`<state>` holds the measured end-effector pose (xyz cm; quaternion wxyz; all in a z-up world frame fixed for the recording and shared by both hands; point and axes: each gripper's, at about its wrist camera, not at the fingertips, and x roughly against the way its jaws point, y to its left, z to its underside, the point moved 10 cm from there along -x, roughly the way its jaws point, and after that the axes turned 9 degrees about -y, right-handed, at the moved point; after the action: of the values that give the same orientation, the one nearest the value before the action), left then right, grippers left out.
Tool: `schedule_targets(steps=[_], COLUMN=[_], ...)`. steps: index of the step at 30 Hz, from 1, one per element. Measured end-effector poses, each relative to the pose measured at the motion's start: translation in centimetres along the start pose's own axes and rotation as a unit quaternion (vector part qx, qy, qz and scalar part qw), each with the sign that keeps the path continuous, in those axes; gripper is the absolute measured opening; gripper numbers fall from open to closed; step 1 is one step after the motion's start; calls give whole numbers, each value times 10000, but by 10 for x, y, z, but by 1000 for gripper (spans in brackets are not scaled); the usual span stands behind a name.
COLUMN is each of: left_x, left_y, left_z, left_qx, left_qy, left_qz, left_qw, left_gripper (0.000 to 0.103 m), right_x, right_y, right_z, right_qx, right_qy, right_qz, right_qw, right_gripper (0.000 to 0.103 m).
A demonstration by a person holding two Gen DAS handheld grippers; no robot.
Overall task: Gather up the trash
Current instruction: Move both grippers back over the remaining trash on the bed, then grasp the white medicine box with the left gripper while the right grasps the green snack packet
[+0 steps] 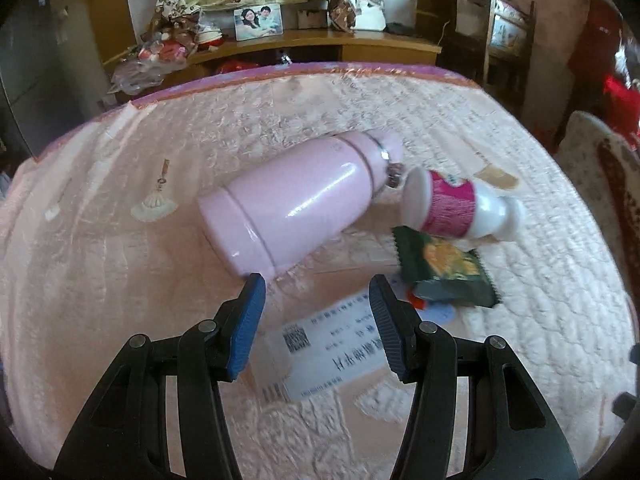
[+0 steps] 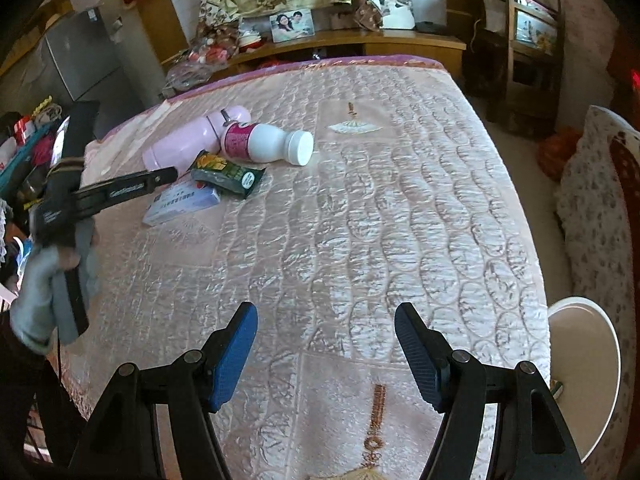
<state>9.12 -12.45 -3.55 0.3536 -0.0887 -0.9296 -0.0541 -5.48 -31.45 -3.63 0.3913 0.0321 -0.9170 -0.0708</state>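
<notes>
A paper ticket (image 1: 326, 354) with a QR code lies flat on the pink bedspread, right under my open left gripper (image 1: 316, 286); it also shows in the right wrist view (image 2: 182, 200). A dark green snack wrapper (image 1: 444, 266) (image 2: 228, 174) lies just right of it. A white bottle with a pink label (image 1: 460, 208) (image 2: 266, 142) lies on its side beyond the wrapper. A pink flask (image 1: 300, 204) (image 2: 192, 140) lies on its side ahead of the left gripper. My right gripper (image 2: 326, 316) is open and empty, well short of the pile. The left gripper (image 2: 120, 190) is seen from the side there.
A white bin (image 2: 584, 372) stands on the floor beside the bed's right edge. A wooden headboard shelf (image 1: 320, 42) with photos and clutter runs along the far side. A wooden chair (image 2: 524, 48) and a patterned cushion (image 2: 600, 208) stand to the right.
</notes>
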Motion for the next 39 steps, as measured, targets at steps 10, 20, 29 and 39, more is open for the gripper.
schedule_targets(steps=[10,20,29,39], left_x=[-19,-12,-23,-2], left_y=[-4,-9,-8,-22], left_z=[0,3,-6,19], left_qx=[-198,-505,-1050,-1239], left_qy=[151,283,112,432], left_qz=[-67,143,-236,572], left_qw=[9997,9982,9941,9897], left_gripper=[52,53,53,53], right_x=[-6,-15,-18,-20], right_y=[-3,9,19,23], right_z=[0,-5,-2,-7], right_qx=[-50,21,84,48], right_qy=[53,106,157,133], right_qz=[-47,-127,-200,-292], right_qw=[10000,9999,9996,9995], right_gripper=[69,69,69,69])
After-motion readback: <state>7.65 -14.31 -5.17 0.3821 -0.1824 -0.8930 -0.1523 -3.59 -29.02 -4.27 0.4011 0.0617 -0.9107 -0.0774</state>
